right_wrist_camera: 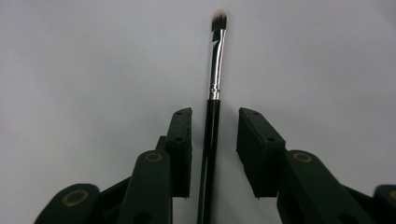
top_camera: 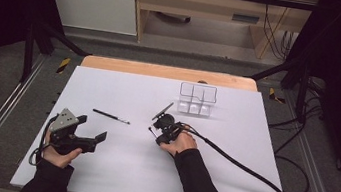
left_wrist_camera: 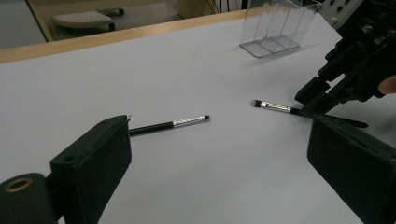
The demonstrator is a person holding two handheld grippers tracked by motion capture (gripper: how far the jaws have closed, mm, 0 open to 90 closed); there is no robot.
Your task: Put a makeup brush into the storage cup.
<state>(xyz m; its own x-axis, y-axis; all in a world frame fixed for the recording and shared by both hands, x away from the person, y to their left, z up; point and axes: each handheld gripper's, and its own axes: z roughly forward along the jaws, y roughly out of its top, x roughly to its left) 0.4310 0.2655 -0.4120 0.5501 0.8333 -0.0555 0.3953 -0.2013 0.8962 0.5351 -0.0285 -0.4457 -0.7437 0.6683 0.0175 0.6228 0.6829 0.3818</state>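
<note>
A thin make-up brush (right_wrist_camera: 217,60) with a black handle, a silver ferrule and a dark tip lies flat on the white sheet. My right gripper (right_wrist_camera: 214,140) points down over it with one jaw on each side of the handle. A gap shows on both sides, so it is open. From above, that right gripper (top_camera: 156,129) sits mid-table. A second black brush (top_camera: 111,116) lies to its left, between the two hands. My left gripper (top_camera: 93,128) rests at the front left, open and empty, facing this second brush (left_wrist_camera: 168,124).
A clear plastic organizer (top_camera: 197,100) with several upright compartments stands behind the right gripper, towards the far edge. The white sheet (top_camera: 147,173) covers the wooden table (top_camera: 112,63). A thick black cable (top_camera: 239,164) trails from the right gripper off to the right.
</note>
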